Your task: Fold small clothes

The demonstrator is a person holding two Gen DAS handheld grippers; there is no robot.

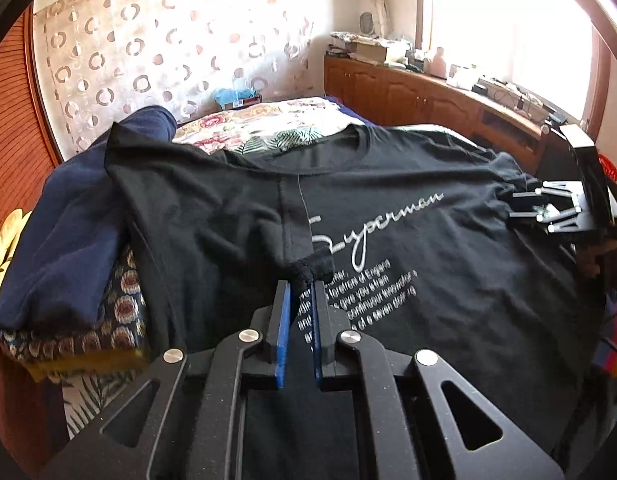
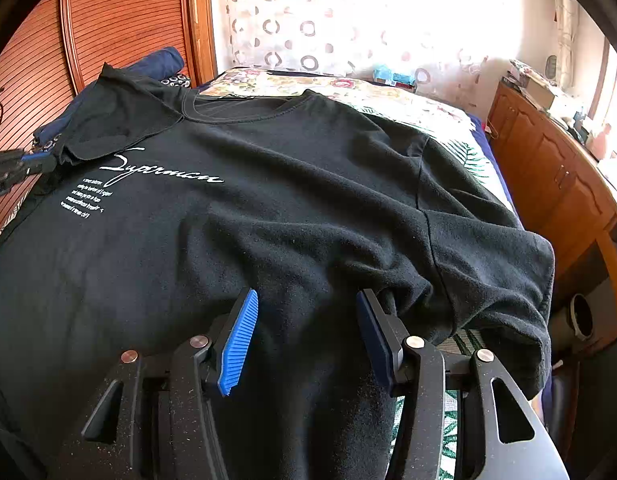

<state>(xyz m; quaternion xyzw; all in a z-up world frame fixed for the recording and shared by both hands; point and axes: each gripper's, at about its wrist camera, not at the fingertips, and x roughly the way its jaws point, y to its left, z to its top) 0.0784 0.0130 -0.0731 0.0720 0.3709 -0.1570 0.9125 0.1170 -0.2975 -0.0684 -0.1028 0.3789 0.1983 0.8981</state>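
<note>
The left gripper pinches the sleeve hem of the black T-shirt, folded inward over its chest print; the right gripper rests open on the unfolded side near the other sleeve. The T-shirt lies spread on a floral bed, so most folding remains, and a navy garment crowds the shirt's left shoulder.

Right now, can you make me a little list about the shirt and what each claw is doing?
shirt: black T-shirt with white writing, spread on the bed
left sleeve: folded over the chest
left claw: shut, pinching the sleeve's edge
right claw: open over the shirt by the right sleeve, not pinching
nearby: navy cloth beside the shirt
</note>
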